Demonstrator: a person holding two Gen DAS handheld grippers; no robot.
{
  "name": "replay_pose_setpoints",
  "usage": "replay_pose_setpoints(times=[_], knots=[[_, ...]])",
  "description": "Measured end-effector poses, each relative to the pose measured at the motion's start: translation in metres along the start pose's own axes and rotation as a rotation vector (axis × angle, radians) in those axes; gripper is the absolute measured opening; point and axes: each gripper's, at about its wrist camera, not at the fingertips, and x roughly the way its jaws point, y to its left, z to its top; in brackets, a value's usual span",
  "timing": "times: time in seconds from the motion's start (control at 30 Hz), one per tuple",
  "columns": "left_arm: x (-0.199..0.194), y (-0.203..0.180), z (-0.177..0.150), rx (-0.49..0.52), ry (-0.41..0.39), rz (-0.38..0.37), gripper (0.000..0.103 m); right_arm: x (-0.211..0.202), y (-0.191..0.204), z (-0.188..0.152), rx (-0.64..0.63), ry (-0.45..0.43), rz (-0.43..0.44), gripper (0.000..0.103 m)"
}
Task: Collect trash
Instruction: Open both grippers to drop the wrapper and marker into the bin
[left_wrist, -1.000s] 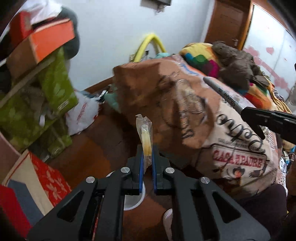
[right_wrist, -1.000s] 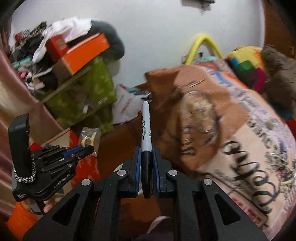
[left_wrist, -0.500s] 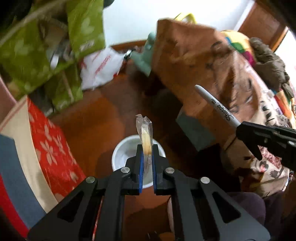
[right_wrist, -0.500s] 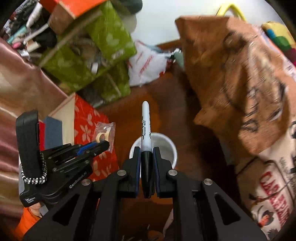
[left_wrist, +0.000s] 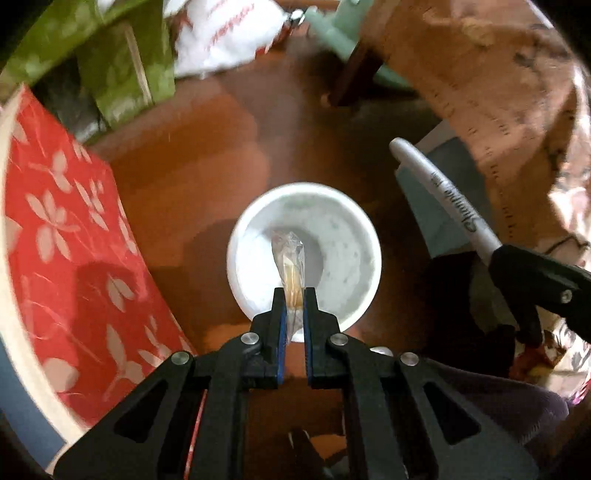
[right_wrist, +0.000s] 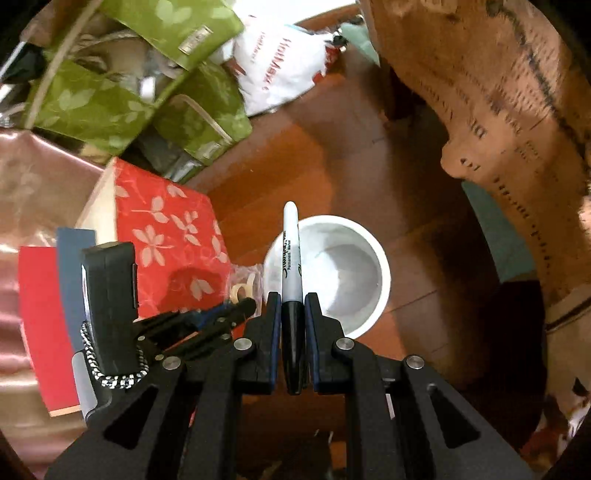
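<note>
My left gripper (left_wrist: 294, 295) is shut on a small clear plastic wrapper (left_wrist: 290, 258) with something yellowish inside, held right above the open white bin (left_wrist: 343, 236) on the wooden floor. My right gripper (right_wrist: 292, 299) is shut on a Sharpie marker (right_wrist: 291, 251) that points forward over the near rim of the same bin (right_wrist: 354, 273). In the left wrist view the marker (left_wrist: 447, 195) and the right gripper (left_wrist: 495, 258) stand to the right of the bin. In the right wrist view the left gripper (right_wrist: 247, 304) with the wrapper (right_wrist: 242, 288) is at the bin's left rim.
A red floral box (right_wrist: 166, 236) stands left of the bin. Green floral bags (right_wrist: 122, 81) and a white plastic bag (right_wrist: 280, 66) lie beyond. A bed with a brown printed cover (right_wrist: 517, 110) runs along the right. Wooden floor (left_wrist: 207, 155) surrounds the bin.
Both grippers tilted down from the room toward the floor and came closer to the white bin. The wrapper now hangs over the bin's opening and the marker over its rim.
</note>
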Motion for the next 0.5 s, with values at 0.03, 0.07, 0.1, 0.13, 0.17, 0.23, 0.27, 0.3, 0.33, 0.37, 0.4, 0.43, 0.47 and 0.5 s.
replay_pose_setpoints(times=[0.03, 0.07, 0.1, 0.13, 0.17, 0.23, 0.27, 0.3, 0.33, 0.37, 0.4, 0.43, 0.47, 0.5], knots=[[0.009, 0.001, -0.001, -0.011, 0.021, -0.006, 0.007, 0.006, -0.001, 0.002, -0.005, 0.008, -0.016, 0.012], [0.015, 0.002, -0.001, -0.018, 0.034, -0.005, 0.007, 0.011, -0.003, 0.003, -0.010, 0.016, -0.026, 0.012], [0.022, 0.002, -0.001, -0.024, 0.045, -0.002, 0.007, 0.016, -0.005, 0.004, -0.016, 0.028, -0.032, 0.012], [0.029, 0.002, 0.000, -0.027, 0.056, -0.001, 0.007, 0.020, -0.006, 0.006, -0.020, 0.041, -0.031, 0.012], [0.033, 0.002, 0.000, -0.028, 0.065, -0.001, 0.007, 0.024, -0.008, 0.007, -0.024, 0.049, -0.031, 0.012], [0.040, 0.000, 0.001, -0.029, 0.078, -0.003, 0.007, 0.026, -0.009, 0.008, -0.038, 0.049, -0.039, 0.012], [0.042, -0.002, 0.001, -0.027, 0.083, -0.003, 0.007, 0.027, -0.009, 0.008, -0.044, 0.048, -0.047, 0.012], [0.043, -0.003, 0.002, -0.026, 0.085, -0.003, 0.007, 0.028, -0.008, 0.010, -0.045, 0.047, -0.054, 0.012], [0.044, -0.003, 0.004, -0.026, 0.084, -0.003, 0.007, 0.028, -0.009, 0.011, -0.043, 0.047, -0.053, 0.012], [0.045, -0.002, 0.004, -0.028, 0.085, -0.005, 0.008, 0.027, -0.010, 0.012, -0.037, 0.043, -0.041, 0.012], [0.045, -0.002, 0.005, -0.035, 0.089, -0.009, 0.010, 0.023, -0.011, 0.013, -0.027, 0.031, -0.023, 0.013], [0.046, 0.000, 0.006, -0.042, 0.092, -0.014, 0.015, 0.023, -0.012, 0.013, -0.019, 0.025, -0.016, 0.019], [0.045, 0.000, 0.007, -0.049, 0.094, -0.020, 0.022, 0.020, -0.013, 0.014, -0.008, 0.018, -0.008, 0.033], [0.044, 0.001, 0.007, -0.056, 0.095, -0.021, 0.027, 0.019, -0.013, 0.014, -0.001, 0.010, -0.004, 0.040]])
